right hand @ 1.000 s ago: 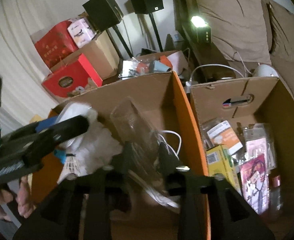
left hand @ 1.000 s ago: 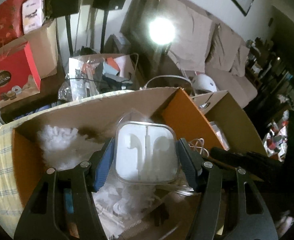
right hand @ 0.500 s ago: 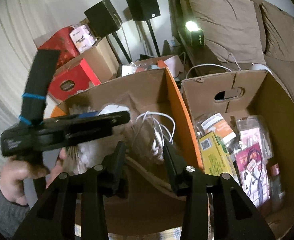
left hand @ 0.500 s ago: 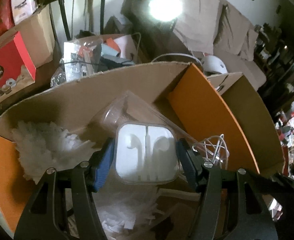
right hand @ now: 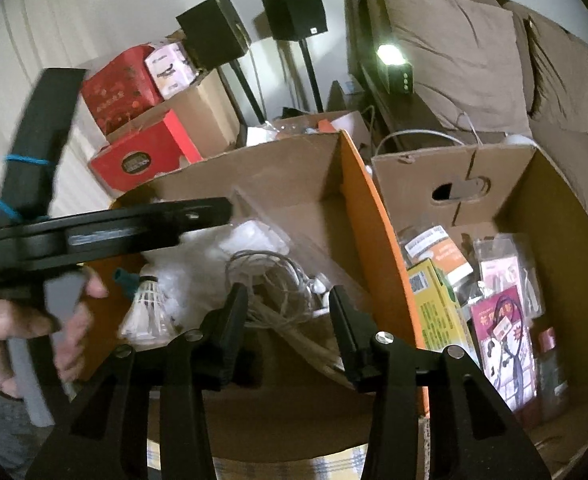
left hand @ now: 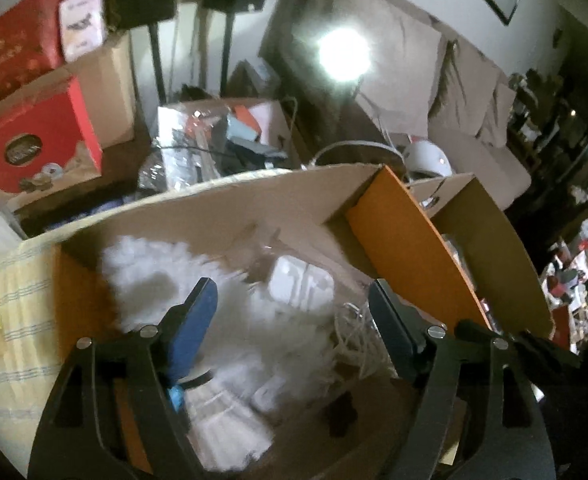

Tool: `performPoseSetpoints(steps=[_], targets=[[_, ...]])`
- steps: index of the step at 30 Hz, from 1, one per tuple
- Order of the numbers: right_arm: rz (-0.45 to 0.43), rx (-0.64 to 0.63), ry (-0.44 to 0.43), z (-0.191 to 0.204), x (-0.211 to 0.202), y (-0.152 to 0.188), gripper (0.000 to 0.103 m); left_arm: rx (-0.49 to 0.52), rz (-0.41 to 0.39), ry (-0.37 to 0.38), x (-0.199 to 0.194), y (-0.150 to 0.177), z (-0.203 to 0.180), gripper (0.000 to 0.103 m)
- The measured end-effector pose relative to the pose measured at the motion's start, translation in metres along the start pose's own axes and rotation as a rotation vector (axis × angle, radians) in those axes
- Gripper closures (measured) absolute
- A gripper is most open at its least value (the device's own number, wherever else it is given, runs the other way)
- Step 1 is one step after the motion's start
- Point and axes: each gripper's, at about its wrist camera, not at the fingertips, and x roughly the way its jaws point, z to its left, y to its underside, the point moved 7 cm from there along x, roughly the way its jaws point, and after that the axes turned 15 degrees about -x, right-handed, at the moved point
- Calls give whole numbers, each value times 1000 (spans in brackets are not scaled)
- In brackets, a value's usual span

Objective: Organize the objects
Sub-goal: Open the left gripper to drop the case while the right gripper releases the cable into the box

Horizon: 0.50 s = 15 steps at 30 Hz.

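A white earphone case (left hand: pixel 300 284) lies tilted in the orange-walled cardboard box (left hand: pixel 398 232), on white fluffy material (left hand: pixel 154 276). My left gripper (left hand: pixel 290 292) hangs above it, jaws opening, and neither pad touches the case. In the right wrist view the left gripper shows as a black bar (right hand: pixel 106 232) held by a hand (right hand: pixel 22 328). My right gripper (right hand: pixel 288 294) hovers over a tangle of white cables (right hand: pixel 270 276) in the same box (right hand: pixel 358 216). Its jaws are opening and grip nothing. A shuttlecock (right hand: pixel 146 308) rests at the left.
A second cardboard box (right hand: pixel 454 192) at the right holds several packets, including a yellow-green carton (right hand: pixel 438 304). Red gift boxes (right hand: pixel 142 160), two speakers on stands (right hand: pixel 294 8) and a sofa (right hand: pixel 454 48) stand behind. A bright lamp (left hand: pixel 344 56) glares. A striped cloth (left hand: pixel 18 320) lies left.
The left gripper opened and let go of the earphone case, which now lies in the box. The right gripper's jaws spread wider and the clear plastic packet is no longer between them.
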Motion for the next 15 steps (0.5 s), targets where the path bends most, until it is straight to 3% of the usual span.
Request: performPoseSetpoints(steps=[6, 9, 15], targets=[[-9, -16, -3, 10, -3, -7, 57, -27, -56, 22, -44, 6, 27, 27], [-21, -22, -8, 18, -7, -11, 55, -53, -92, 30, -67, 13, 45, 15], [-32, -47, -28, 37, -11, -19, 49, -97, -151, 2, -97, 26, 85, 13]])
